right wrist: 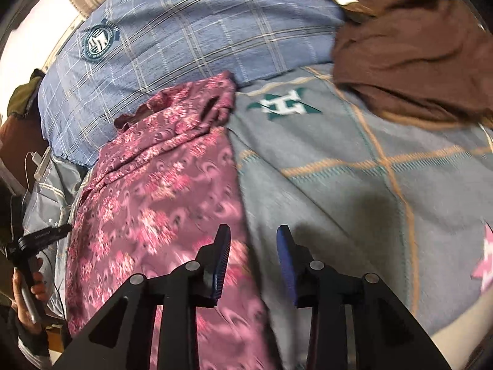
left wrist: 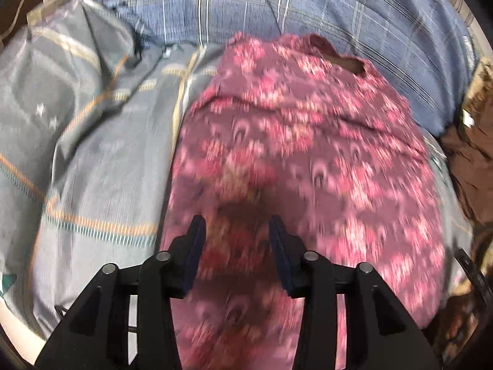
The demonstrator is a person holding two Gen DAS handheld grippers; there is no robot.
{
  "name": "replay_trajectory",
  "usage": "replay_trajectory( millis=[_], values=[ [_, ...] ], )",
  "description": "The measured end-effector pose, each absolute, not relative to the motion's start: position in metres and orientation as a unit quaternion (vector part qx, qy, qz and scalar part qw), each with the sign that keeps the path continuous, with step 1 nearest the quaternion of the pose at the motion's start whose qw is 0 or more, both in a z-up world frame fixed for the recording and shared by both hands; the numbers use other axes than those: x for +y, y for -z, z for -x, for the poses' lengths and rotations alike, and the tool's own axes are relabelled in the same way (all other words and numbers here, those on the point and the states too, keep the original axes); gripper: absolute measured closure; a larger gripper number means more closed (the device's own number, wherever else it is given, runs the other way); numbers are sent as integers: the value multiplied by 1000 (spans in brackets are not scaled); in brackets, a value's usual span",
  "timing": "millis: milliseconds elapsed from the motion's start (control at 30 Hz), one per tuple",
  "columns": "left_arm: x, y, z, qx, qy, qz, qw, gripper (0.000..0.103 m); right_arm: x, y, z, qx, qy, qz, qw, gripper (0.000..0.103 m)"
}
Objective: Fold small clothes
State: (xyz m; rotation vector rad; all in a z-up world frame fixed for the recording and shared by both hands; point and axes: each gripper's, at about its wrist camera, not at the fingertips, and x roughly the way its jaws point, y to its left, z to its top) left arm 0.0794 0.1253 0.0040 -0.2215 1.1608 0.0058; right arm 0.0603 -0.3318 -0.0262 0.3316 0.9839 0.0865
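Note:
A pink and maroon floral garment (left wrist: 302,154) lies spread on a grey checked bedsheet (left wrist: 92,169). My left gripper (left wrist: 236,231) is open and empty just above the garment's near part. In the right wrist view the garment (right wrist: 154,191) lies to the left. My right gripper (right wrist: 253,240) is open and empty over the garment's right edge, where it meets the bedsheet (right wrist: 339,191). Both views are blurred by motion.
A blue checked pillow (left wrist: 277,6) lies behind the garment and shows in the right wrist view (right wrist: 185,40). A brown cloth heap (right wrist: 416,40) sits at the back right. The person's left hand with the other gripper's handle (right wrist: 30,265) shows at the far left.

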Motion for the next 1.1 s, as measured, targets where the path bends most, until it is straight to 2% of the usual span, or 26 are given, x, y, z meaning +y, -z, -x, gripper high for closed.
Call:
replay_trajectory(
  millis=[67,167,533,600,700,833,900,1100],
  values=[
    [142,-4,-63,560,14,108,821,49,-339,26,-50,476,-44,-159,864,62],
    [159,-1,-44,580,15,98,809,46,-342,33,-37,490,-52,-157,856,56],
    [190,42,10,642,42,211,736,44,-315,50,2,504,-113,-158,842,56],
    [186,42,20,635,51,225,737,39,-309,51,3,510,-121,-147,839,56],
    [172,42,33,641,94,242,722,39,-302,55,4,525,-127,-130,831,56],
    [146,52,42,662,102,195,716,38,-290,62,6,544,-141,-92,822,56],
    [137,51,45,659,101,179,724,34,-286,65,9,547,-147,-81,820,56],
    [119,52,51,662,120,187,715,34,-281,68,16,559,-152,-44,814,56]
  ],
)
